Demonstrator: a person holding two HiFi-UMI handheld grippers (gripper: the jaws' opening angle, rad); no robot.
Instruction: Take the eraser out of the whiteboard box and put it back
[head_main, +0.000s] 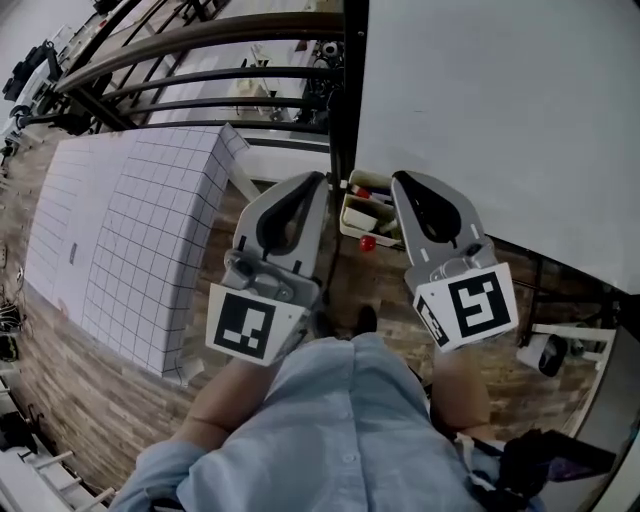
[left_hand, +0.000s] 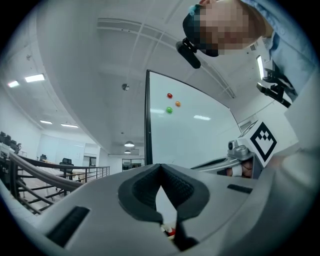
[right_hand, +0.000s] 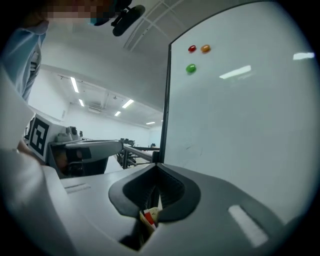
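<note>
Both tools are pressed together, empty: my left tool (head_main: 318, 180) and right tool (head_main: 398, 180) flank the whiteboard box (head_main: 360, 215), which lies between and below their tips, the right one seeming slightly nearer. Inside the box I cannot separate the eraser from the other things, nor tell its long axis.

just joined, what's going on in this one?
A person stands at a whiteboard with a gripper in each hand. The left gripper and right gripper are both shut and empty, held side by side above the whiteboard box. The eraser isn't in either gripper; I can't pick it out in the box.
</note>
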